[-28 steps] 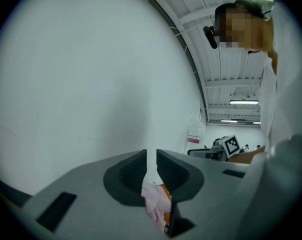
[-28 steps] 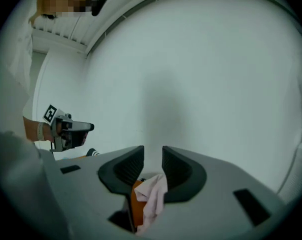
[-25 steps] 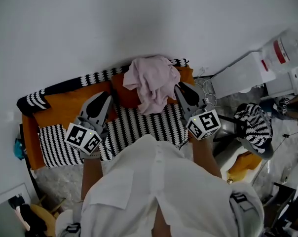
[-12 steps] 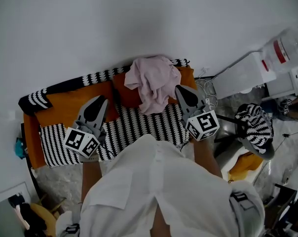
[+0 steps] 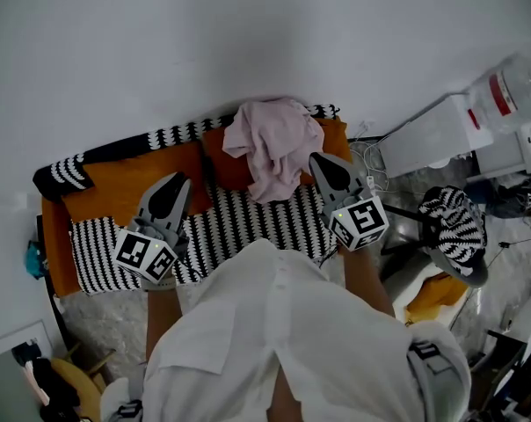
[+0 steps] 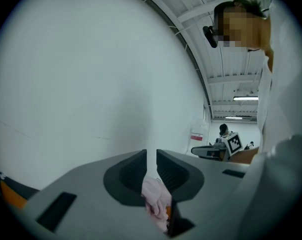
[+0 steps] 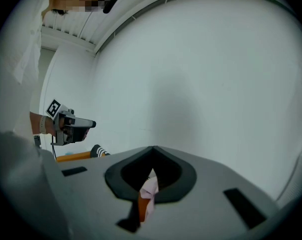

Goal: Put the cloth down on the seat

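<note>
The crumpled pale pink cloth (image 5: pixel 270 143) lay heaped over the top of the sofa's backrest and the orange back cushions (image 5: pixel 134 183). Its lower folds hung toward the black-and-white striped seat (image 5: pixel 248 222), so it was not yet properly down on it. The right gripper (image 5: pixel 320 161) hovered just beside the cloth's right edge with its jaws fully together. No fold could be seen pinched between them, so it looked empty. The left gripper (image 5: pixel 179 181) hung over the seat, well apart from the cloth, with only a thin slit between its jaws and nothing in them. In both gripper views the pink fabric showed only through the gap, beyond the jaws. To do this step well, the right claw would probably need to open again and take a thick fold near the hanging edge rather than a thin corner. The left gripper could catch the other side, so that the bundle came off the backrest in one piece. Lowering it onto the middle of the stripes, clear of the front edge, should stop it sliding to the floor.
</note>
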The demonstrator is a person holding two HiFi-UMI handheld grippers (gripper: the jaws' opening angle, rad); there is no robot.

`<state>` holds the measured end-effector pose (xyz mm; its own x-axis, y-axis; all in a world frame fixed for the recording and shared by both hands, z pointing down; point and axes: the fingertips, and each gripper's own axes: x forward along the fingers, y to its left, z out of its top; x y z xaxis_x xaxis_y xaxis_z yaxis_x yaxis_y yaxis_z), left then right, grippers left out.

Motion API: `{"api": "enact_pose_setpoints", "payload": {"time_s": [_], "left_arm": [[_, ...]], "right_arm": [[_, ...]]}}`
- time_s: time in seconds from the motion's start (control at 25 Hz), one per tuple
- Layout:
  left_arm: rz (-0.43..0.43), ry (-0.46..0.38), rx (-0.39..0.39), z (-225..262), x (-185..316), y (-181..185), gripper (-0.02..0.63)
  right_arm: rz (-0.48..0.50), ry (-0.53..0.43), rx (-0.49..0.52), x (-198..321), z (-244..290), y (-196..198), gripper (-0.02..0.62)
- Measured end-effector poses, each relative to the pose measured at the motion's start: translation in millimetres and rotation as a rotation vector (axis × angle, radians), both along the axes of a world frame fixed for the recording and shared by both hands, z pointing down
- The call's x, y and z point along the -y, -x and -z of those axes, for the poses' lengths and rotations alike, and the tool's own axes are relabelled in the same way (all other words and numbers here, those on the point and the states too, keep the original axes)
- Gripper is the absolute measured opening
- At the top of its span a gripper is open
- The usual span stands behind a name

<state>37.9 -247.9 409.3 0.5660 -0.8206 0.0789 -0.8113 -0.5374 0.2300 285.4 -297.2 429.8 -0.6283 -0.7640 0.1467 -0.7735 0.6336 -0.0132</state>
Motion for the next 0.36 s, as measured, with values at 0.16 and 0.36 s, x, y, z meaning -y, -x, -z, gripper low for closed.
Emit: {"api": "enact_pose_setpoints", "payload": {"time_s": [0.16,0.36], "left_arm": [[0.006,0.004,-0.001,-1.3,-0.4,2.5,0.060],[0.005,-0.009,-0.010,-5.2,-2.7,5.3,0.060]], "right_arm": [[0.002,0.003,-0.006,1.7,-1.2,-0.2,0.008],[0.009,0.008,-0.015,-0.7,-3.1,2.1,0.008]]}}
